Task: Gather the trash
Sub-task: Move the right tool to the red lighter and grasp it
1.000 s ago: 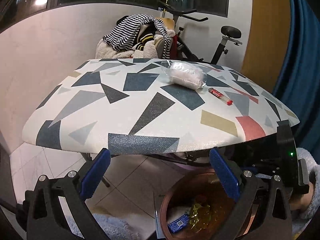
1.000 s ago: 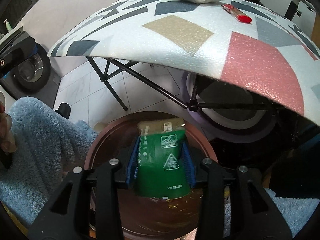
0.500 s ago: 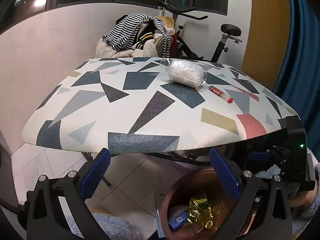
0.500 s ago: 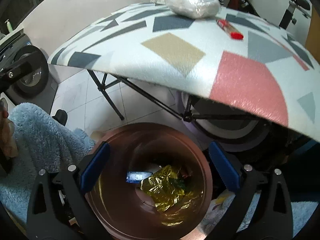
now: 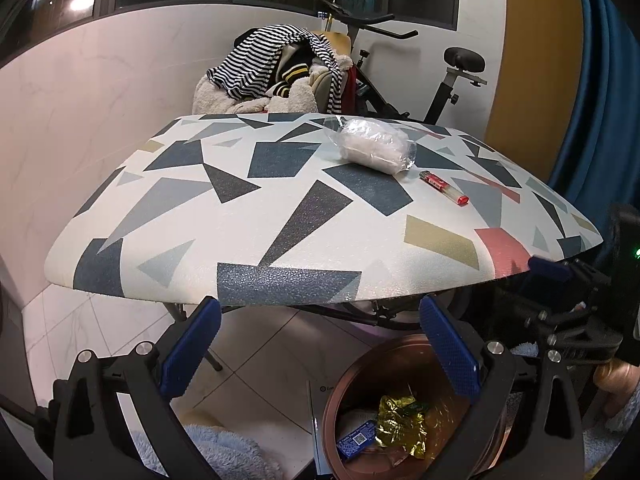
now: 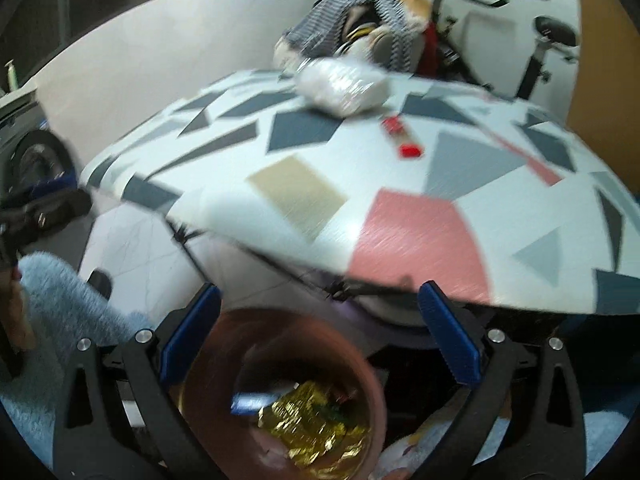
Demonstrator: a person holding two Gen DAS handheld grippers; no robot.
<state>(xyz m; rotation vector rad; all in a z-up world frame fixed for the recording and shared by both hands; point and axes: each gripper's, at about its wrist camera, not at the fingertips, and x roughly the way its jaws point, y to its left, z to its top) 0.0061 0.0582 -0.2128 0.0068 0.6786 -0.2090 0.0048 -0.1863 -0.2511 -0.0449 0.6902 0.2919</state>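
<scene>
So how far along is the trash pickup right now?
Done: a gold wrapper and a blue packet lie in the bin. In hand: nothing, both the left gripper and right gripper are open. Left: the plastic bag and red lighter on the table.

text: none legible | blue wrapper (image 5: pixel 357 438) — code mark only, unreadable

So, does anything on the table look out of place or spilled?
Nothing is spilled. Two items lie on the table: a clear plastic bag and, beside it, a red lighter. Both grippers are open and empty.
</scene>
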